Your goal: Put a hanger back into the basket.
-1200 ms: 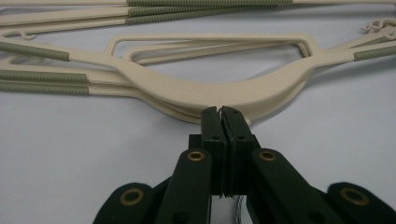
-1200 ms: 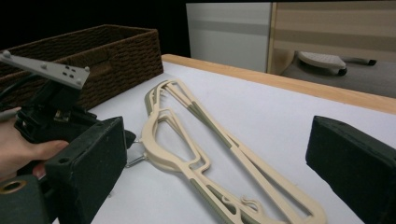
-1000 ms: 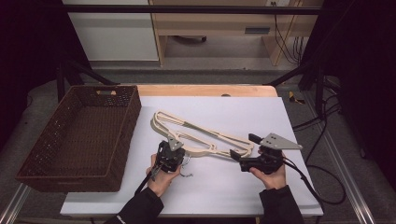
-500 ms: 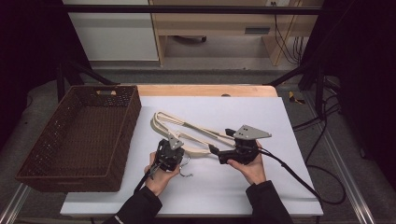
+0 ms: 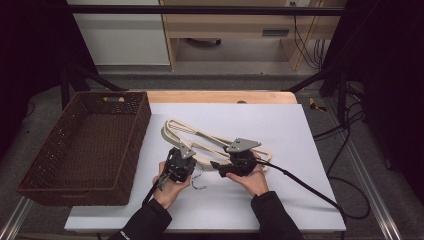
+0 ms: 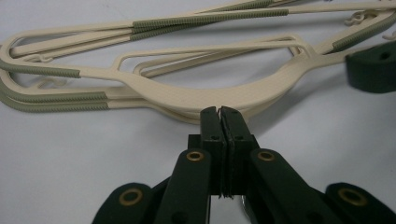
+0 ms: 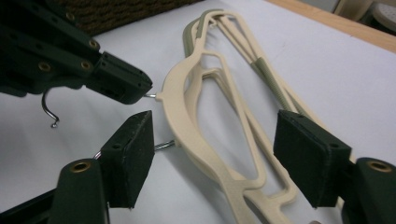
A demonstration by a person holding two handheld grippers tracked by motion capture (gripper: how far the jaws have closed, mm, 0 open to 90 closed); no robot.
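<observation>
From above, my left gripper (image 5: 181, 159) sits low on the white table (image 5: 310, 145), its tip against the near curve of the cream hangers (image 5: 200, 140), a stack lying flat just ahead of both my hands. My right gripper (image 5: 220, 167) lies just to the right of it, pointing leftward at the same curve, its cable (image 5: 310, 192) trailing off behind my wrist. A thin metal hook (image 5: 199, 181) curls on the table just behind and between the two tools. The brown wicker basket (image 5: 80, 145) stands well off to the left of my left gripper.

Looking along my left gripper (image 6: 219, 116), the two black jaws are pressed together, and a sliver of wire shows at their very tip, so they are clamped on the wire neck of a hook. The hangers (image 6: 219, 95) lie directly ahead, their arched centre touching the jaw tips, the ribbed green shoulder strips running away to either side.

Looking along my right gripper (image 7: 212, 154), the jaws stand apart and have just been closing; the arched centre of the hangers (image 7: 187, 126) lies between the pads, neither pad pressing on it yet. A second wire stub juts from the stack beside my left pad (image 7: 133, 156). Beyond it, my left gripper (image 7: 140, 91) pinches the upper hook (image 7: 49, 112) where its wire leaves the hanger.
</observation>
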